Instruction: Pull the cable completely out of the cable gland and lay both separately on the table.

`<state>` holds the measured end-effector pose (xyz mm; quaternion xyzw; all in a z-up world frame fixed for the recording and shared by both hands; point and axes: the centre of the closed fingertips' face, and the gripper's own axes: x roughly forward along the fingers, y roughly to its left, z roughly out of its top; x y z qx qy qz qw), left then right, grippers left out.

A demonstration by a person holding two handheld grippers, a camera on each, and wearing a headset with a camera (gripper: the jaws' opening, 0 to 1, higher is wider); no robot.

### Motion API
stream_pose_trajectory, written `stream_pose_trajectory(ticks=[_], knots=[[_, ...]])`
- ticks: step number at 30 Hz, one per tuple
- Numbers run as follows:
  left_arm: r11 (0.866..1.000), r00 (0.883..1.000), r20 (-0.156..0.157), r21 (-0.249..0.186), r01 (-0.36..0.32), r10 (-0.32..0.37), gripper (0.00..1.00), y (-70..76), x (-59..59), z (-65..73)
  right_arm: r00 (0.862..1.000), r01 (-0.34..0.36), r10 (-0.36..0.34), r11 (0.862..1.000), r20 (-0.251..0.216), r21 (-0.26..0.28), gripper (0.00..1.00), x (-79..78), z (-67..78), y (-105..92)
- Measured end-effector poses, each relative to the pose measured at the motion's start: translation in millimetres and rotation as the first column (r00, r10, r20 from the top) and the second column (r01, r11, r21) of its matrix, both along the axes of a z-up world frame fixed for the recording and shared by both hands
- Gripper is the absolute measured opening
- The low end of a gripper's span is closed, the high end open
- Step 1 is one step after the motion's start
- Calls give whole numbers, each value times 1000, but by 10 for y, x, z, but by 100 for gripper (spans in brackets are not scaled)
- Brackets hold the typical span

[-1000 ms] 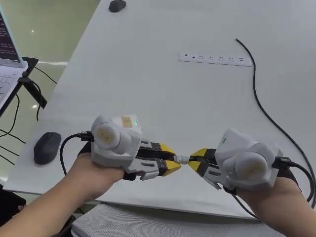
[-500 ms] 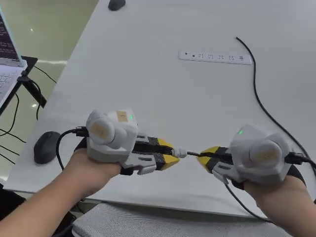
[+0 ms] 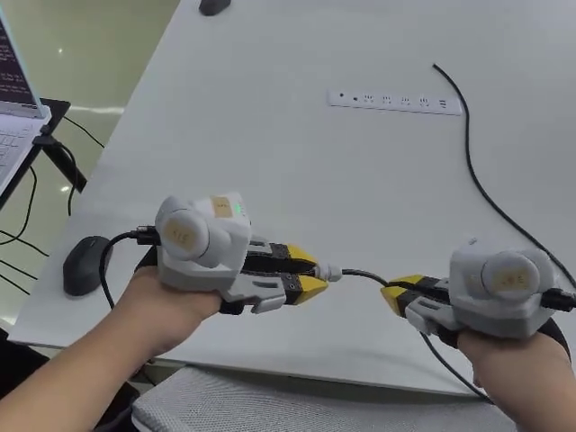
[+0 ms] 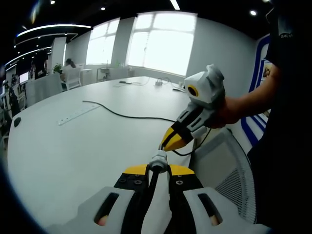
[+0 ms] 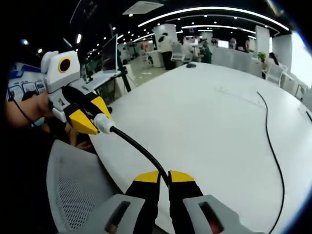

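Note:
Over the white table's near edge, my left gripper (image 3: 315, 273) is shut on a small white cable gland (image 3: 329, 272), which pokes out past its yellow tips. In the left gripper view the gland (image 4: 158, 160) sits between the closed jaws. A thin black cable (image 3: 364, 275) runs from the gland rightward into my right gripper (image 3: 393, 292), which is shut on it. The right gripper view shows the cable (image 5: 139, 148) stretching from its jaws to the gland (image 5: 103, 123) at the left gripper's tips. One end of the cable remains inside the gland.
A white power strip (image 3: 396, 101) lies mid-table, and its black cord (image 3: 481, 193) trails toward the right edge. A dark mouse (image 3: 83, 264) sits at the near left, another dark object (image 3: 214, 7) at the far edge. A mesh chair back (image 3: 270, 405) is below the table edge.
My right gripper has moved right, away from the left one, and a longer stretch of black cable shows between the gland and its jaws. The left gripper stayed nearly still.

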<state>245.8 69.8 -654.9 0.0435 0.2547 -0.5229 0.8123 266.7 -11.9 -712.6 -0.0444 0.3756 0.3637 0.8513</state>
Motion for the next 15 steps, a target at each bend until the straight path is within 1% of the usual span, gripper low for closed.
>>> stream_pose_trajectory(ticks=[4, 7, 8, 12, 13, 15], knots=[[1000, 1000, 0, -1, -1, 1, 15, -3, 2, 0, 997, 60, -60, 998, -42, 11, 0, 13, -85, -117], [1000, 1000, 1, -2, 0, 0, 15, -15, 1, 1, 991, 109, -107, 994, -76, 20, 0, 21, -149, -197], [1000, 1000, -1, -5, 0, 0, 15, -23, -1, 3, 987, 134, -130, 991, -93, 29, 1, 22, -169, -225], [1000, 1000, 1, -3, 3, -3, 15, -33, -2, 1, 975, 183, -178, 983, -132, 30, 0, 16, -250, -312], [1000, 1000, 0, -3, 4, -4, 15, -35, -2, 0, 969, 204, -198, 979, -151, 26, 0, 6, -289, -345], [1000, 1000, 1, -2, 5, -5, 15, -35, -4, 1, 957, 241, -230, 970, -176, 40, 1, -3, -318, -374]])
